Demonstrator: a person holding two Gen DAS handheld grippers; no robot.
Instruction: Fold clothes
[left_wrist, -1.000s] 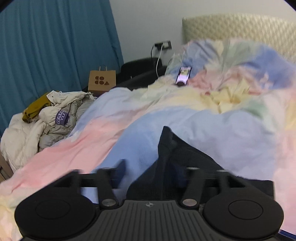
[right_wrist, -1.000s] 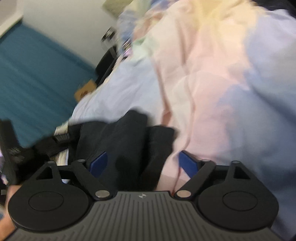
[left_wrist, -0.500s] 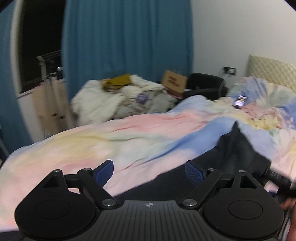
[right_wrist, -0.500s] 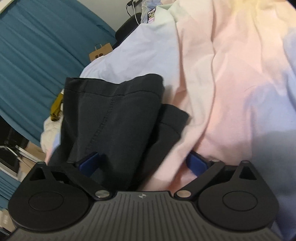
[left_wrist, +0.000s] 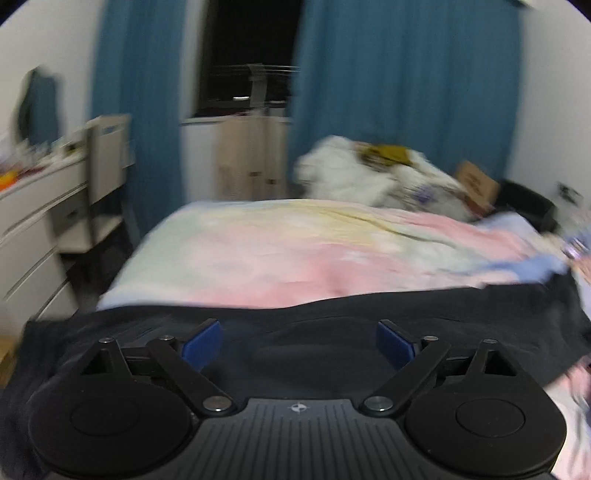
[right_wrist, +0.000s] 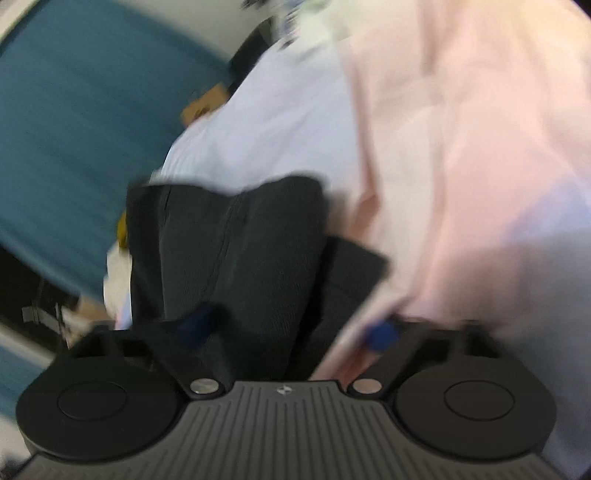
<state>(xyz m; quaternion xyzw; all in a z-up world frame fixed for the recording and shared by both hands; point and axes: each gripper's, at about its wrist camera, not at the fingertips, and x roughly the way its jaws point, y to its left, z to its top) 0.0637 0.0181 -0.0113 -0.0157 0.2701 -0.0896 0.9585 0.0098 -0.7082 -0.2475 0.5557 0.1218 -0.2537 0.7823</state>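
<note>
A dark garment (left_wrist: 332, 332) lies across the near edge of a pastel bedspread (left_wrist: 295, 251); the left gripper (left_wrist: 297, 341) is opening wide above it, pads clear; the right gripper (right_wrist: 284, 330) is closing around its bunched end (right_wrist: 240, 258), contact lost in blur; a far clothes pile (left_wrist: 369, 177) is smeared.

1. You are working over a bed (left_wrist: 258, 236) covered with a pastel duvet (left_wrist: 332, 258) in pink, yellow, pale green and light blue patches.
2. A dark garment (left_wrist: 332, 332) lies spread along the near edge of the duvet; in your right wrist view it (right_wrist: 240, 258) shows folded layers.
3. A heap of white clothes (left_wrist: 369, 181) sits at the bed's far side, a mustard piece on top.
</note>
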